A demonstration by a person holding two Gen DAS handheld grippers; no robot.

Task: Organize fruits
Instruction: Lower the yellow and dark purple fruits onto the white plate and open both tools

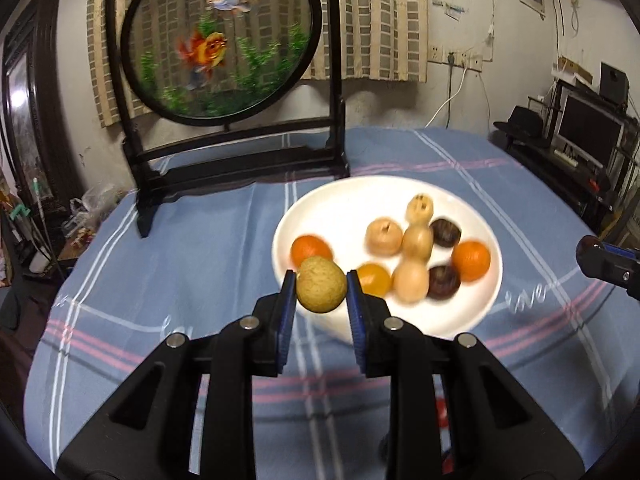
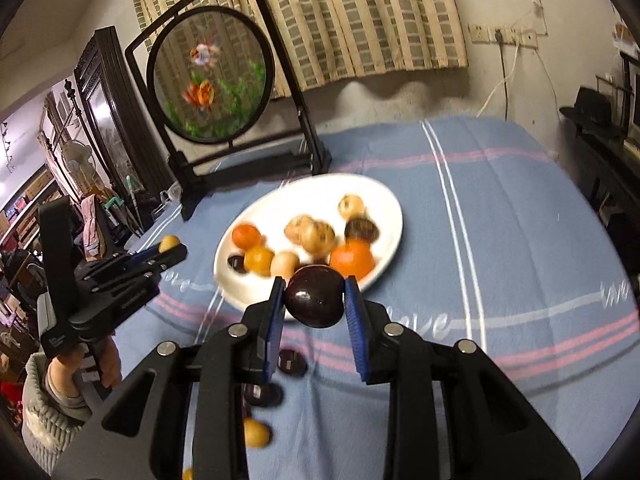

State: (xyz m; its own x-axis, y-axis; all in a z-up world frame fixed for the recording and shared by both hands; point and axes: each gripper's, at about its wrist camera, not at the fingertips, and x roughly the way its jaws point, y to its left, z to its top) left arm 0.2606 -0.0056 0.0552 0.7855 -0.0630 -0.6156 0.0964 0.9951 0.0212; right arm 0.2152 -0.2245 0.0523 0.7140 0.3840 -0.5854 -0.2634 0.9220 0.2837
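Note:
A white plate (image 1: 472, 200) (image 2: 384, 196) sits mid-table on the blue checked cloth and holds several small fruits: orange, tan and dark brown ones. My left gripper (image 1: 321, 286) is shut on a yellowish-green round fruit (image 1: 321, 289), held above the plate's near left rim. From the right wrist view the same gripper (image 2: 170, 245) shows at the left, in a hand with a knitted sleeve. My right gripper (image 2: 314, 300) is shut on a dark brown round fruit (image 2: 314, 298) above the plate's near edge. Its tip (image 1: 596, 258) shows at the right edge of the left wrist view.
A black stand with a round goldfish screen (image 1: 224, 40) (image 2: 210, 76) rises at the table's back left. Loose fruits lie on the cloth near me: dark ones (image 2: 292, 361) and a yellow one (image 2: 256, 433). Dark furniture (image 1: 580, 140) lines the right wall.

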